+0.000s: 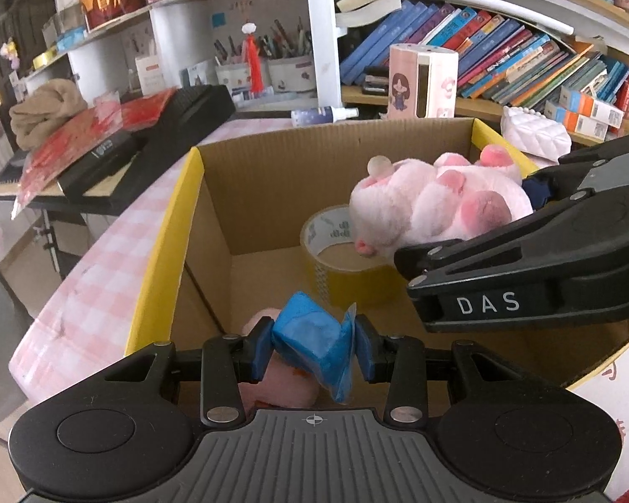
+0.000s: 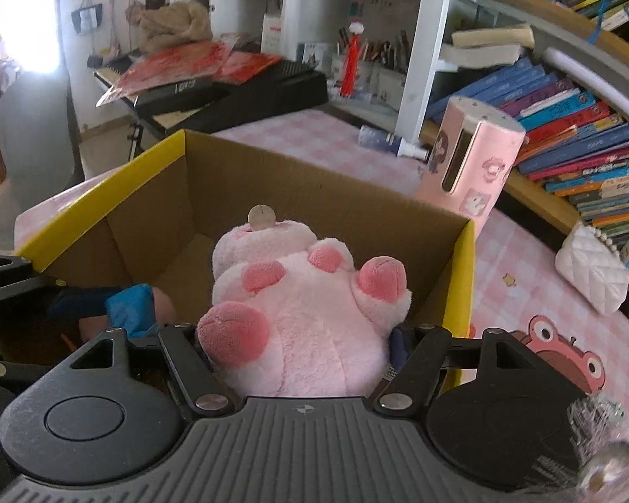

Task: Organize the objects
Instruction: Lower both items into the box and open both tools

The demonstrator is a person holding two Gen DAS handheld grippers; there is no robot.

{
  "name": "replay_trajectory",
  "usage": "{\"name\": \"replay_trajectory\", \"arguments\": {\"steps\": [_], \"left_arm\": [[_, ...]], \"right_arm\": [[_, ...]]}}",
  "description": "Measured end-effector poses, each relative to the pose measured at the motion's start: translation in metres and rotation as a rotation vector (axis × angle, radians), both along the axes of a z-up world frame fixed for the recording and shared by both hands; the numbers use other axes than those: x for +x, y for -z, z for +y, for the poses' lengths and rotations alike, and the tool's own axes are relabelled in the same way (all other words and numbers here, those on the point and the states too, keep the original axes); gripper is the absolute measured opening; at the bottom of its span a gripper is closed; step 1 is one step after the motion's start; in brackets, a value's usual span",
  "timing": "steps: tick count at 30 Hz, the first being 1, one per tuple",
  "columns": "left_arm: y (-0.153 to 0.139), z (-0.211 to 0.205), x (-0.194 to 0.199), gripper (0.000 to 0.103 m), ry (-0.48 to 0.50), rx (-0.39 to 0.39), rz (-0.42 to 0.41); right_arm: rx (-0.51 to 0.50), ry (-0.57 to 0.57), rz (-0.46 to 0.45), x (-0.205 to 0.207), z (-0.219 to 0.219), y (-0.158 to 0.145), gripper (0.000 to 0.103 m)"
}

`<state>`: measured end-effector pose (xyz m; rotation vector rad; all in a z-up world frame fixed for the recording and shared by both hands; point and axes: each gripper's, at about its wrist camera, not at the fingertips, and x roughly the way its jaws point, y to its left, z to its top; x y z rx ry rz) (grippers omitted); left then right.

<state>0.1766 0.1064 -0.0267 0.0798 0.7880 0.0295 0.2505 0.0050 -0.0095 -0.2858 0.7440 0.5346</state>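
Two things are held over the open cardboard box: a pink plush toy clamped in the right gripper, and a blue plastic packet pinched between the pads of the left gripper. Both hang above the box's inside (neither touches the floor of it). Below the plush lies a roll of yellow tape; under the packet sits something pink, unclear. The box stands on a pink checked tablecloth, with a pink cylindrical holder just beyond.
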Motion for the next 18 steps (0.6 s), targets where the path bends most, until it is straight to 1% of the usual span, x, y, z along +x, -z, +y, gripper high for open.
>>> {"name": "replay_trajectory", "arguments": {"steps": [6,13,18], "left_arm": [[0.0025,0.0016,0.0034,0.041,-0.014,-0.025,0.025],[0.0031,0.0015,0.0036,0.042,-0.018,-0.029,0.027],[0.0037,0.0014,0.0034,0.045,-0.021,-0.032,0.031]], "right_arm": [[0.005,-0.035,0.040,0.0033,0.0009,0.0014,0.071],[-0.020,-0.057,0.038,0.0013,0.0041,0.0016,0.072],[-0.018,-0.049,0.043,0.0028,0.0038,0.0015,0.074]]}}
